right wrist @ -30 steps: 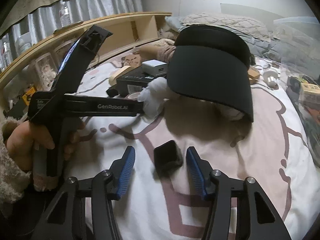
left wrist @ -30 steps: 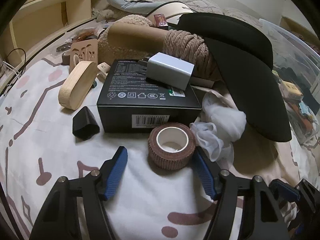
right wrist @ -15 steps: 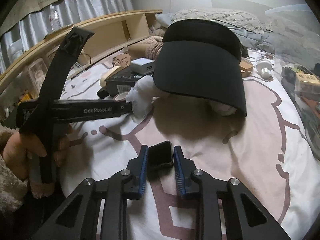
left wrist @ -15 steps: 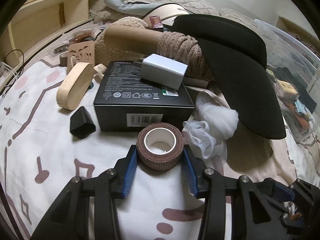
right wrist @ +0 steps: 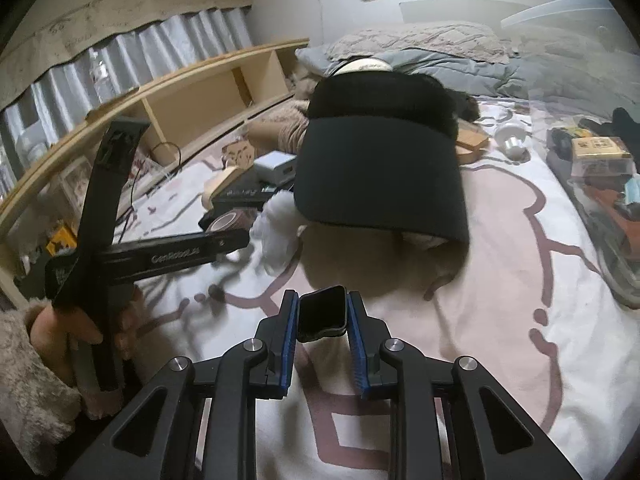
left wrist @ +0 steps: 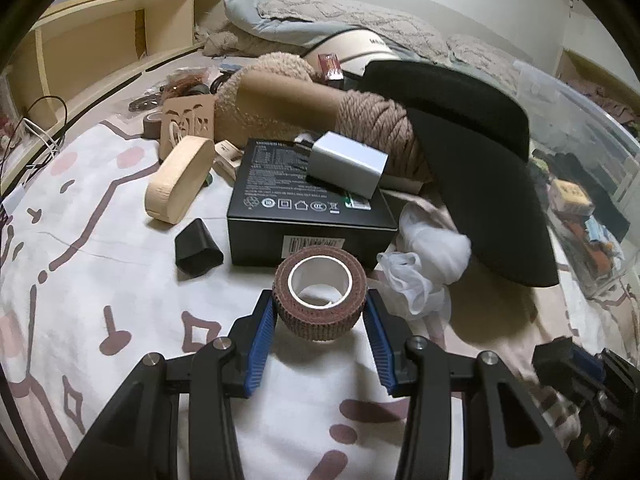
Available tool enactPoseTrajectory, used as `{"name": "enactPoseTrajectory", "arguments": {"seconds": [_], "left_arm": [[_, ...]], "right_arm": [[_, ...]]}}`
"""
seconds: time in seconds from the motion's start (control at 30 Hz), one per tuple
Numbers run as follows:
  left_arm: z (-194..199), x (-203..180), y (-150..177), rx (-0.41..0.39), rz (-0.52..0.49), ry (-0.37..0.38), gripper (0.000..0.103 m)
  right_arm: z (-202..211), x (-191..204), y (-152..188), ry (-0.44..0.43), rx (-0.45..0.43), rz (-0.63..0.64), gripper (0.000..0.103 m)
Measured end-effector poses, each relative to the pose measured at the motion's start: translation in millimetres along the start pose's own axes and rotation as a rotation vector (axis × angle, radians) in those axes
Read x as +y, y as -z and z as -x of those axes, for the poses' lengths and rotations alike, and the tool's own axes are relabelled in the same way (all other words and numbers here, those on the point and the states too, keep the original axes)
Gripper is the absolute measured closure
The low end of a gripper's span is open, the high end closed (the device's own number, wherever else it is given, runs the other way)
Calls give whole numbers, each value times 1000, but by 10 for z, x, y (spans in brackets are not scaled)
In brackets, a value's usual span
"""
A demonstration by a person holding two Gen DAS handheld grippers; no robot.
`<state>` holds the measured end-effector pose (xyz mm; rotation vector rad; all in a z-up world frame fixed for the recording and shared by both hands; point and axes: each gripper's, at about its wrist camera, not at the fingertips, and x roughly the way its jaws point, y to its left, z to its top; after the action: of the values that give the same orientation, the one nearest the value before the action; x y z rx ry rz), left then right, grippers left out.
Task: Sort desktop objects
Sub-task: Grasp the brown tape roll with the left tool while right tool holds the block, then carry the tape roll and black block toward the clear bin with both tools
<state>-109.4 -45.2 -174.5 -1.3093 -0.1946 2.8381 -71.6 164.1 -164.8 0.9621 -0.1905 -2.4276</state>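
My left gripper (left wrist: 320,312) has its two blue fingers pressed on the sides of the brown tape roll (left wrist: 319,298). The roll stands with its hole facing up, right between the fingers, just in front of the black box (left wrist: 308,208). The roll looks round, so it has no long side to line up with. I think it may be a little off the sheet (left wrist: 100,272), but I cannot tell for sure.

My right gripper (right wrist: 323,312) is closed on a small black case (right wrist: 322,312). The case sits straight between the fingers, with its long side pointing away from me, above the pink and white sheet.

Each hand already has its own thing, so neither has to reach. The clear bin (left wrist: 592,208) lies far off to the right, past the black visor (left wrist: 480,160). My right hand is nearer to that side. I guess the things should go there, so the lift has to clear the visor.

The left view shows the tape roll close up, and the grey charger (left wrist: 346,168) on top of the box. The right view shows the roll only small and far away, but it shows my other hand (right wrist: 60,320) holding the left tool, and the open space of sheet in front of the visor.
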Motion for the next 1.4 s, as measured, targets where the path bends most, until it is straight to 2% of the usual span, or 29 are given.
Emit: {"name": "enactPoseTrajectory", "arguments": {"seconds": [0.2, 0.43, 0.63, 0.8, 0.93, 1.07, 1.23, 1.4], "left_arm": [[229, -69, -19, -55, -27, 28, 59], [406, -269, -51, -86, -71, 87, 59], [605, -435, -180, -134, -87, 144, 59], [770, -689, -302, -172, -115, 193, 59], [893, -974, -460, -202, -148, 252, 59], [1040, -1332, -684, -250, -188, 316, 59], [1177, -1761, -953, -290, -236, 394, 59], [1187, -2212, -1257, -292, -277, 466, 59]], "right_arm": [[341, -143, -153, -19, -72, -60, 78], [889, -363, -355, -22, -199, -100, 78], [1531, -628, -616, 53, -316, -77, 78], [2044, -952, -881, 149, -386, -65, 78], [2225, -1195, -1058, 227, -392, -58, 78], [2239, -1455, -1241, 276, -360, -67, 78], [2160, -1650, -1451, 284, -324, -69, 78], [2165, -1755, -1533, 275, -307, -55, 78]]}}
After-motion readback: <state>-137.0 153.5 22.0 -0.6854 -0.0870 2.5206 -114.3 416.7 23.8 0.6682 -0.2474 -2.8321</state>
